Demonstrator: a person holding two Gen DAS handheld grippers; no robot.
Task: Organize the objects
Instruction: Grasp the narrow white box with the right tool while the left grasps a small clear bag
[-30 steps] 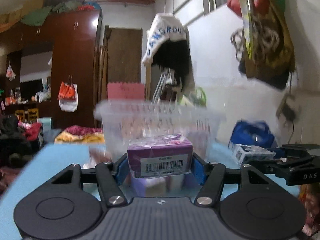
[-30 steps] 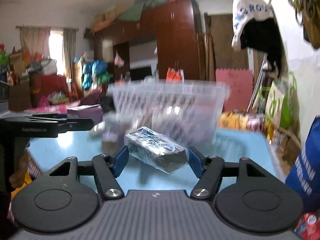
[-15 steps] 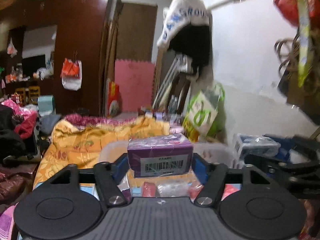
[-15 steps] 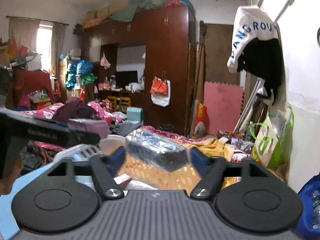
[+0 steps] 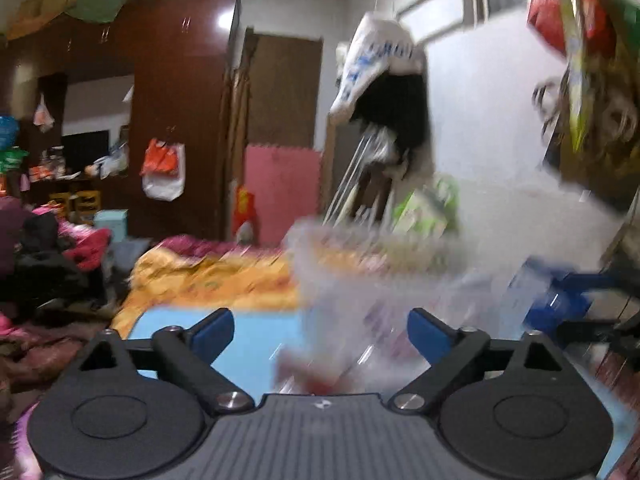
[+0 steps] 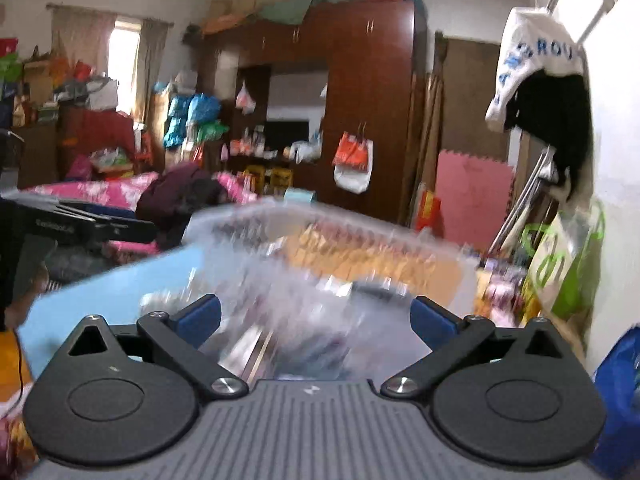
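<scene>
A clear plastic basket (image 5: 360, 276) stands on the light blue table (image 5: 248, 336), blurred by motion, just ahead and to the right of my left gripper (image 5: 320, 332). The left gripper is open and empty. In the right wrist view the same basket (image 6: 328, 248) fills the middle, with blurred packets inside. My right gripper (image 6: 316, 318) is open and empty in front of it. The purple box and the wrapped dark packet are not clearly visible; the basket's contents are too blurred to tell apart.
The other gripper shows at the left edge of the right wrist view (image 6: 80, 224). A blue bag (image 5: 560, 300) sits at the table's right by the white wall. A bed with an orange blanket (image 5: 216, 276) lies beyond the table.
Both grippers held items over the basket before, the left the purple box and the right the wrapped packet. Now both are open and empty and have pulled back, so the basket sits ahead.
</scene>
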